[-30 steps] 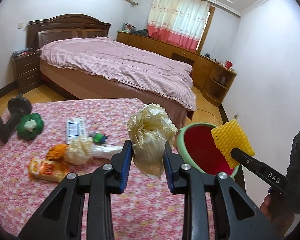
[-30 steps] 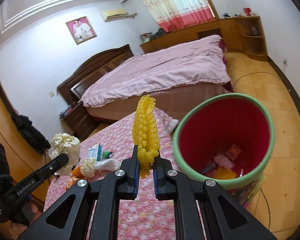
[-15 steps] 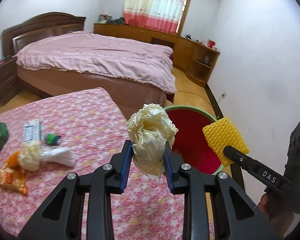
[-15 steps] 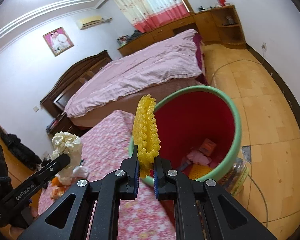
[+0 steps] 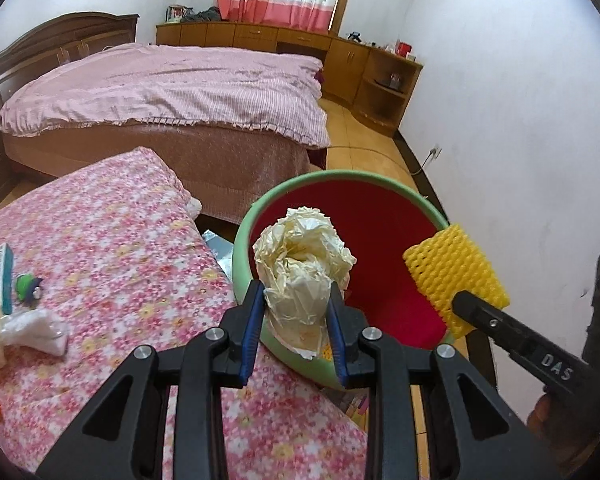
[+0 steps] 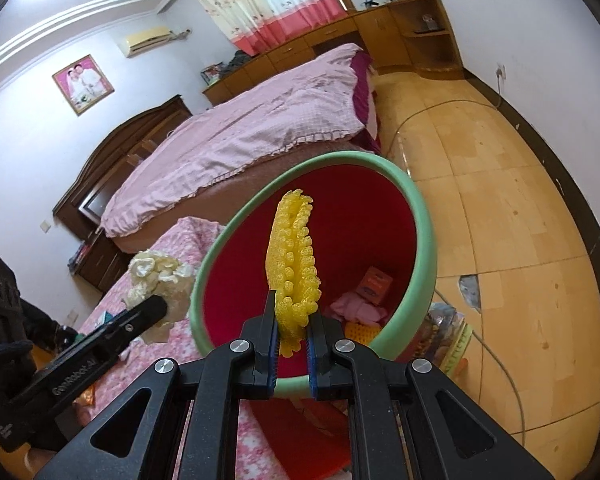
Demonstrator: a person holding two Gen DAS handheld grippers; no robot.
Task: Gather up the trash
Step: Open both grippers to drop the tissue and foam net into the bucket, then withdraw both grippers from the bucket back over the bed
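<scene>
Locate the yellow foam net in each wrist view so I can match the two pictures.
Left wrist view: the yellow foam net sits at right of centre, pinched in the right claw, in front of the bin's red inside.
Right wrist view: the net stands edge-on at centre, clamped above the claw.
Shared landmark: the green-rimmed red bin.

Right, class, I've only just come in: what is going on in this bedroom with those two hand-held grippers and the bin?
A person is clearing trash off a table with a pink floral cloth. The left gripper is shut on a crumpled wad of cream paper, and the right gripper is shut on a piece of yellow foam netting. Both are held at the mouth of the green-rimmed red bin, nothing released yet. The bin already holds some scraps, and more litter lies on the table.
</scene>
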